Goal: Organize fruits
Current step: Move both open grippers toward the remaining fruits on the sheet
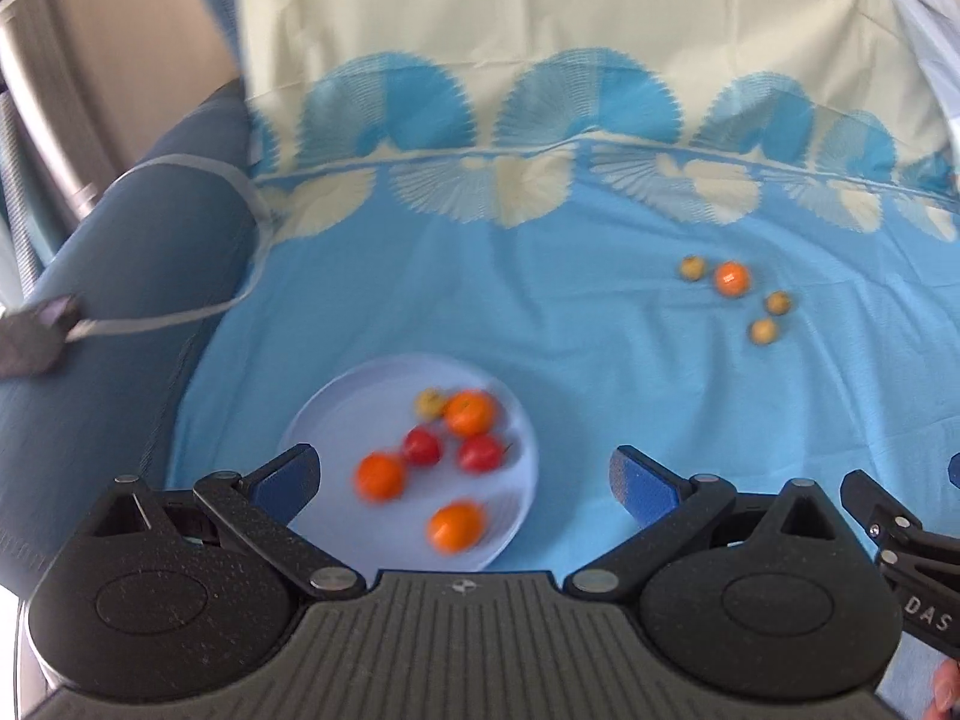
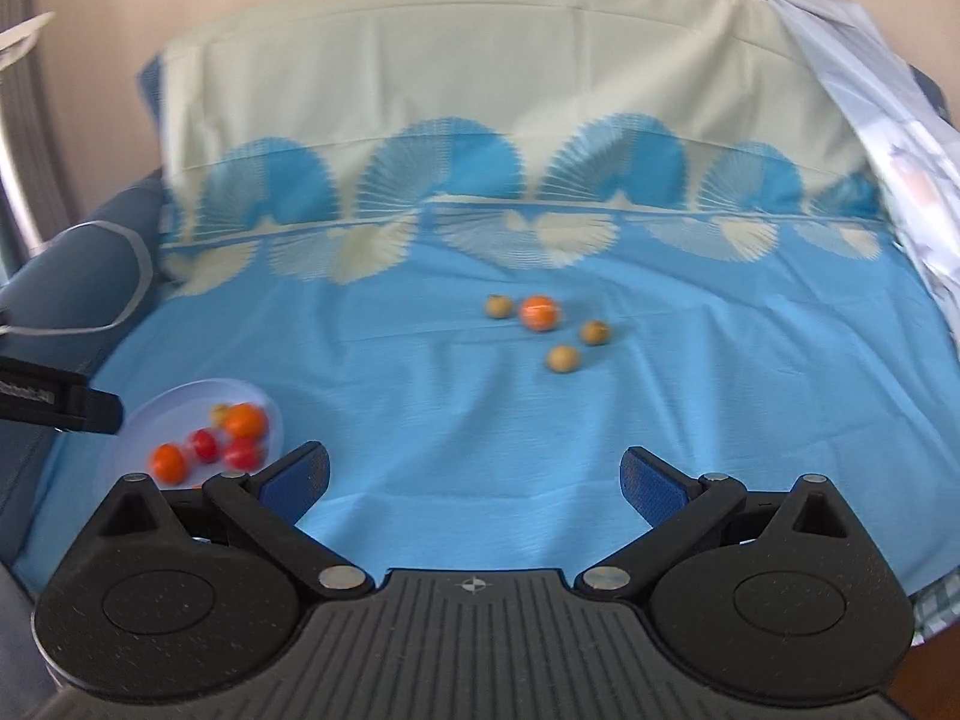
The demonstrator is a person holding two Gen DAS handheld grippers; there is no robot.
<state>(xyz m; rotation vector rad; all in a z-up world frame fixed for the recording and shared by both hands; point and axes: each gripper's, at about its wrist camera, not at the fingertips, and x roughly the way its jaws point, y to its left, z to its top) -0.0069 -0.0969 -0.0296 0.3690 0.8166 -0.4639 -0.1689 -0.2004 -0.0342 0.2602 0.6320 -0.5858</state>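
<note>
both jaws spread wide, empty: left gripper (image 1: 462, 483) over the plate (image 1: 336, 414) of fruit, right gripper (image 2: 474, 480) short of four loose fruits (image 2: 540, 313) ahead on the bed (image 2: 420, 420).

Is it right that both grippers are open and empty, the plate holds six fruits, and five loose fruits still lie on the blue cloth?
Not quite: only four loose fruits lie on the blue cloth, one orange fruit and three small yellowish fruits, clearest in the right wrist view. The rest holds: left gripper and right gripper are open and empty, and the plate holds six.
</note>
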